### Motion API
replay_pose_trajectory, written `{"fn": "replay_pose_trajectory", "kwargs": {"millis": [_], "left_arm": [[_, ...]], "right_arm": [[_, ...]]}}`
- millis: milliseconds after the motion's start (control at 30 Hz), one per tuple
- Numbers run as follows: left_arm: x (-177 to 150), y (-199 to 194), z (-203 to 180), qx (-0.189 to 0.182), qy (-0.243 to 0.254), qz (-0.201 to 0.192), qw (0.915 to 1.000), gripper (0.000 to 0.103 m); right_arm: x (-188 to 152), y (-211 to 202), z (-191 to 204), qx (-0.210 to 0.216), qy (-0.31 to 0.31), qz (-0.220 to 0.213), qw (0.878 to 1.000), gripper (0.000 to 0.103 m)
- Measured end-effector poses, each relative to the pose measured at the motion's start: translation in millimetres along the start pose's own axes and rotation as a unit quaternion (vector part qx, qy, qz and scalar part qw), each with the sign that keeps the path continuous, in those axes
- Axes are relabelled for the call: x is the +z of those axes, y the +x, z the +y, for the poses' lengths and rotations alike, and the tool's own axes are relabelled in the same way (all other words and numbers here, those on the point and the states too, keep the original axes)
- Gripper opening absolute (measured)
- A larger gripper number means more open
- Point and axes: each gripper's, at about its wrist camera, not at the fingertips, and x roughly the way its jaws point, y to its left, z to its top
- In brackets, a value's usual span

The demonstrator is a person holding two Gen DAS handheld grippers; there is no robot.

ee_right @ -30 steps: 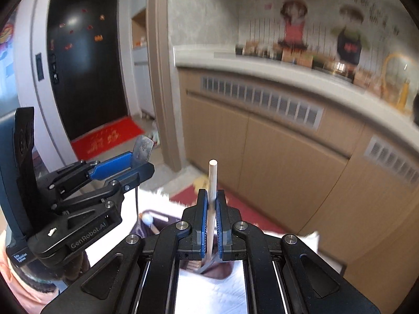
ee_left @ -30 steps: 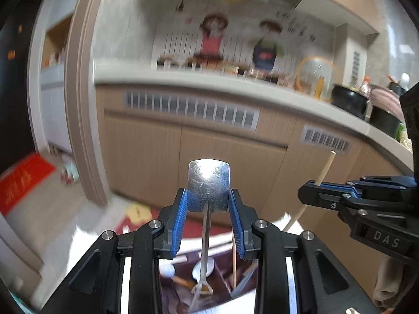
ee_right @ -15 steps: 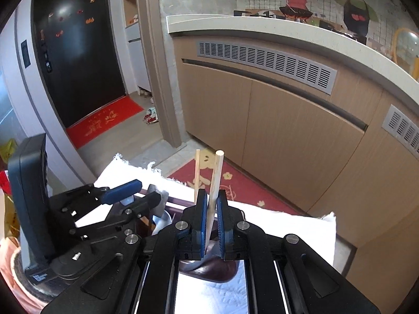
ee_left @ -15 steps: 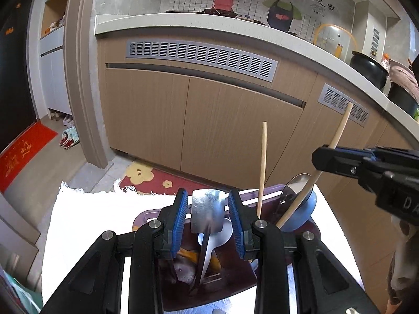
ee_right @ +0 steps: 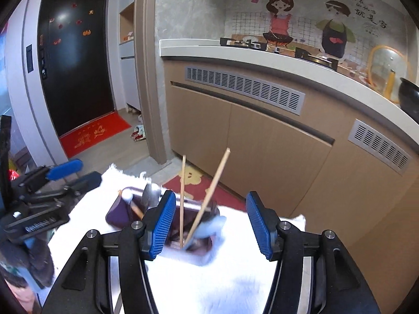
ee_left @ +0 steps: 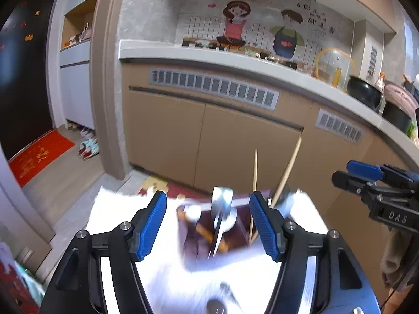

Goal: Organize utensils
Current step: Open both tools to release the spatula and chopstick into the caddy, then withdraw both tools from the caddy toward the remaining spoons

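A dark purple utensil holder [ee_left: 199,238] [ee_right: 117,213] stands on a white cloth. A metal spoon [ee_left: 221,206] stands handle-up in it, beside a white spoon [ee_left: 193,213]. Two wooden chopsticks [ee_right: 213,191] [ee_left: 286,167] lean upright in its right compartment. My left gripper [ee_left: 208,225] is open and empty, just in front of the metal spoon. My right gripper [ee_right: 209,219] is open and empty, in front of the chopsticks. Each gripper shows in the other's view, the right [ee_left: 366,175] and the left [ee_right: 65,175].
The white cloth [ee_right: 209,282] covers the table. Beyond it are wooden kitchen cabinets [ee_left: 235,136] under a white counter. A red doormat [ee_right: 94,133] lies by a dark door at the left. Pots [ee_left: 366,94] stand on the counter at the right.
Both grippers have opened. The left one let go of the metal spoon and the right one let go of the chopstick; both now stand in the holder. Both grippers have drawn back.
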Motion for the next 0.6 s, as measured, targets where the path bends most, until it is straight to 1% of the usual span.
{"fn": "replay_pose_trajectory", "kwargs": {"millis": [100,167,267,333,400,433,533,600], "left_arm": [[-27,-7,4,0.005,0.003,0.032,0.9995,0.065],[-52,-7,8,0.009,0.003,0.066,0.9978,0.066],[-90,-4,17,0.017,-0.005,0.114,0.9934,0.066],[-114,-1,26,0.023,-0.015,0.146,0.9889,0.066],[-134,1,34,0.031,-0.025,0.170,0.9847,0.066],[-141,1,38,0.039,-0.028,0.178,0.9829,0.066],[-153,-7,49,0.055,-0.034,0.180,0.9816,0.067],[-157,-12,55,0.058,-0.039,0.181,0.9810,0.067]], "right_arm": [[-24,-2,5,0.006,0.001,0.022,1.000,0.058],[-45,2,11,0.015,0.001,0.044,0.999,0.058],[-81,15,24,0.040,0.005,0.085,0.996,0.058],[-105,27,34,0.057,0.010,0.115,0.992,0.058],[-127,38,46,0.075,0.016,0.142,0.987,0.058],[-136,42,52,0.084,0.019,0.155,0.984,0.058],[-157,52,71,0.107,0.016,0.183,0.977,0.057],[-165,53,84,0.117,0.006,0.190,0.975,0.056]]}}
